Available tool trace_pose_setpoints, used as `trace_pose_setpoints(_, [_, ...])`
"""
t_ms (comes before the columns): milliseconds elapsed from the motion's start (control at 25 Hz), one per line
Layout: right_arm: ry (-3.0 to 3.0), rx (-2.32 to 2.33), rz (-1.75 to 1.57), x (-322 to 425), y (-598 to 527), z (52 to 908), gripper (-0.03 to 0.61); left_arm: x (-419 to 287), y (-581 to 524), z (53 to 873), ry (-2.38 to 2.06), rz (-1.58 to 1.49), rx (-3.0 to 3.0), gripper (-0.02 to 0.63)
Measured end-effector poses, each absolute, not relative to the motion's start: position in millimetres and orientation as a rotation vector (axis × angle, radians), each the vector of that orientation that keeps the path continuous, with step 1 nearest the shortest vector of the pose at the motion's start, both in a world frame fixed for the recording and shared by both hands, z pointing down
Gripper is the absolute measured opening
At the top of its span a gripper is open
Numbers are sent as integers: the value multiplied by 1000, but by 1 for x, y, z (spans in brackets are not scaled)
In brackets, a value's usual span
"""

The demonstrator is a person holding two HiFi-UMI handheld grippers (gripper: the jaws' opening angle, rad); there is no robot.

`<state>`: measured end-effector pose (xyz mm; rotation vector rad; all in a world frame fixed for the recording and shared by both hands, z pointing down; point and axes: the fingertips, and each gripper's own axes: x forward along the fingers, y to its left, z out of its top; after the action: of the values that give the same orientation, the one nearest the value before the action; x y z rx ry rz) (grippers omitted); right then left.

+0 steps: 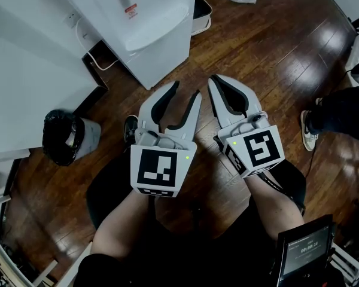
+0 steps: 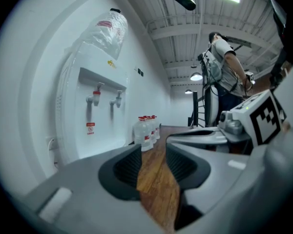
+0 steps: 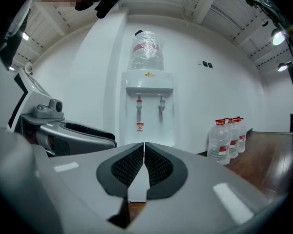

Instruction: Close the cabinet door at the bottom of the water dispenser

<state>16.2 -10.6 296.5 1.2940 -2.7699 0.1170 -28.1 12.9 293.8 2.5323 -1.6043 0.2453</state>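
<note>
The water dispenser (image 1: 149, 34) is a smooth white box with rounded edges, standing against the wall just ahead of both grippers. The right gripper view shows its front: two taps in a recess, a red sticker below them, and an upturned clear bottle (image 3: 146, 50) on top. The cabinet door at the bottom lies mostly behind that gripper's jaws. The white panel showing there looks flush, though the view is too blocked to be sure.

The left gripper (image 1: 186, 88) has its jaws apart, ribbed black pads facing each other with only glossy wood floor (image 2: 156, 179) between them. The right gripper (image 1: 215, 81) has its jaws pressed together on nothing. Each is a matte grey shell with a marker cube.

Only the head view shows a small round bin (image 1: 63, 136) lined with a crinkled black bag, left of the dispenser, and a shoe (image 1: 308, 130) at the right. The gripper views show a row of clear, red-capped water jugs (image 3: 227, 135) along the wall, and the left one shows a person (image 2: 224, 77) standing beyond.
</note>
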Motion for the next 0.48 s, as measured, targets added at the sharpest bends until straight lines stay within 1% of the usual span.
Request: trace_pose_setpoints(480, [-2778, 1280, 125, 13, -8, 295, 8, -26, 12, 290, -1596, 243, 2523, 178])
